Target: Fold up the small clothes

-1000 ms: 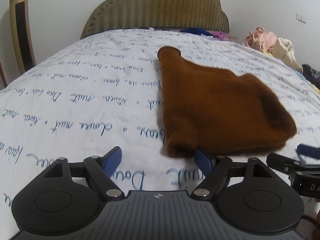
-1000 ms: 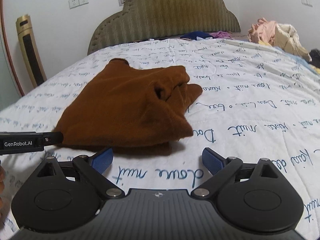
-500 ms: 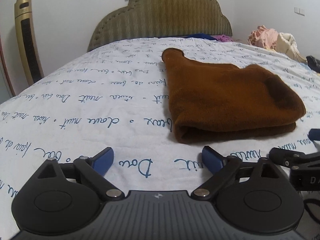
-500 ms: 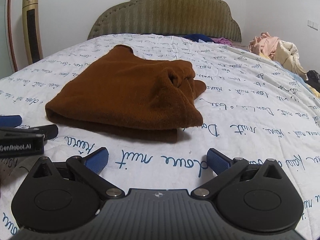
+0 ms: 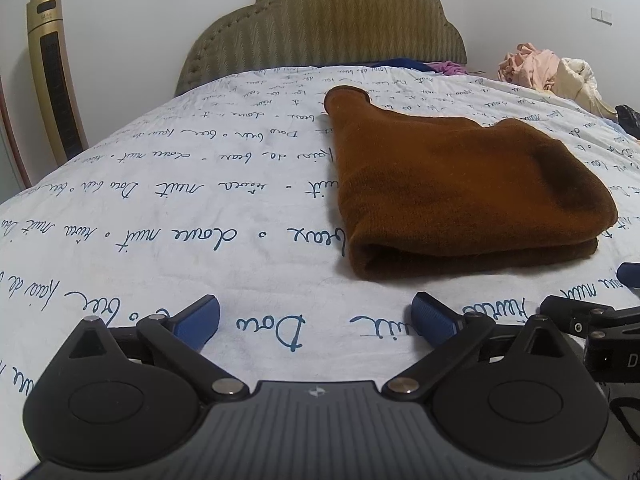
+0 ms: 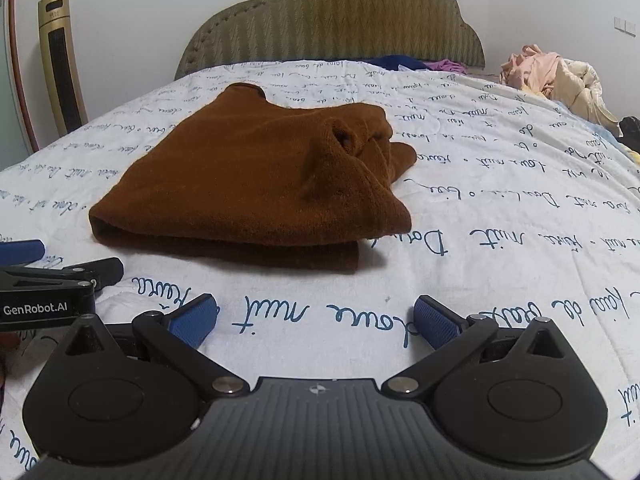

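Left gripper (image 5: pixel 316 318) low over the bed sheet (image 5: pixel 160 208), jaws opening, last bit of spread, blue pads (image 5: pixel 434 318) wide apart, nothing between them but printed sheet. Right gripper (image 6: pixel 314 320) likewise: jaws fully apart, empty, hovered just short of the cloth.

Seen from the left wrist, right gripper's black fingertip poked in at 3 o'clock; from the right wrist, left gripper's labelled body sat at 9 o'clock.

Just beyond the jaws, folded brown garment (image 5: pixel 448 184) lay flat on the bed, clear of both grippers. From the left wrist: at 1 o'clock, doubled edge facing the camera, narrow end toward the headboard. From the right wrist (image 6: pixel 248 176): at 11 o'clock, bunched opening on its right side, layers stacked at the near edge.

Farther back, at 12 o'clock, padded headboard (image 6: pixel 332 20). At 2 o'clock, heap of pink and cream clothes (image 6: pixel 556 76) near the bed's far right corner. At 10 o'clock, gold tower fan (image 5: pixel 56 76) against the wall.
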The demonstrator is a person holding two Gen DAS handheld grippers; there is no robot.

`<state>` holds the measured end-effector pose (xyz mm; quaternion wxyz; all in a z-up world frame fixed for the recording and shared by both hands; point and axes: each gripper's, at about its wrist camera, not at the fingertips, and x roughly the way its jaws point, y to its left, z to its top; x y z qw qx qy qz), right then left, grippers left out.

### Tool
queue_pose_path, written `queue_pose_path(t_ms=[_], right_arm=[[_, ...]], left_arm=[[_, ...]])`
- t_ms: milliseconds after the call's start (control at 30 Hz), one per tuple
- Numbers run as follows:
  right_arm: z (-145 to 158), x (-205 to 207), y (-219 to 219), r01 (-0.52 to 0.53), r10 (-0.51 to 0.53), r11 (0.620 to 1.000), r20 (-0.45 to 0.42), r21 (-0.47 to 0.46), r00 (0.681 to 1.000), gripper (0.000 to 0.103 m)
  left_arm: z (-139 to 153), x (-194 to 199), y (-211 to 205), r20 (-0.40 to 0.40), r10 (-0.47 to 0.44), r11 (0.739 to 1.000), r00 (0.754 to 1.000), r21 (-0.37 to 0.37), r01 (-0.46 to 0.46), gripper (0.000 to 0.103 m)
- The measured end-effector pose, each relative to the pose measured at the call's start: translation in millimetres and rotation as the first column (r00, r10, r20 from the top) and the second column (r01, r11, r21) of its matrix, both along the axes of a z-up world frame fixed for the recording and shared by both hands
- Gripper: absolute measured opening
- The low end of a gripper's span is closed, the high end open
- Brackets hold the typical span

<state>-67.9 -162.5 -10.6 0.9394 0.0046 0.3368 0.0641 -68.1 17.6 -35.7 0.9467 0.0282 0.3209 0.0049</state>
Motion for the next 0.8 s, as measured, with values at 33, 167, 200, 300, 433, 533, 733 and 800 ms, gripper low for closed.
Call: queue_pose_path(t_ms=[33, 167, 200, 300, 433, 533, 733, 800], right_arm=[[-0.3, -0.1, 0.2, -0.001, 0.001, 1.000, 0.001, -0.002, 1.000, 0.103], [-1.1, 0.6, 2.7, -0.001, 0.001, 1.000, -0.002, -0.019, 1.000, 0.103], [-1.1, 0.4, 2.6, -0.001, 0.001, 1.000, -0.002, -0.019, 1.000, 0.103], [-1.0, 0.9, 1.4, -0.002, 0.002, 1.000, -0.004, -0.015, 1.000, 0.103], [-0.9, 1.0, 1.3, -0.002, 0.002, 1.000, -0.004, -0.015, 1.000, 0.103], [-1.0, 1.0, 1.4, -0.002, 0.002, 1.000, -0.004, -0.015, 1.000, 0.103], [-1.0, 0.9, 1.4, -0.002, 0.002, 1.000, -0.004, -0.015, 1.000, 0.103], [-1.1, 1.0, 1.3, -0.002, 0.002, 1.000, -0.004, -0.014, 1.000, 0.103]], left_arm=[[-0.2, 0.2, 0.1, 0.000, 0.000, 1.000, 1.000, 0.000, 0.000, 0.103], [-0.4, 0.4, 0.1, -0.001, 0.000, 1.000, 1.000, 0.000, 0.000, 0.103], [-0.4, 0.4, 0.0, -0.001, 0.000, 1.000, 1.000, 0.000, 0.000, 0.103], [-0.4, 0.5, 0.1, 0.000, 0.000, 1.000, 1.000, 0.000, 0.000, 0.103], [-0.4, 0.6, 0.2, 0.000, 0.000, 1.000, 1.000, 0.000, 0.000, 0.103], [-0.4, 0.6, 0.1, -0.001, 0.000, 1.000, 1.000, -0.001, 0.000, 0.103], [-0.4, 0.4, 0.3, -0.001, 0.000, 1.000, 1.000, 0.000, 0.000, 0.103], [-0.4, 0.4, 0.3, -0.001, 0.000, 1.000, 1.000, -0.001, 0.000, 0.103]])
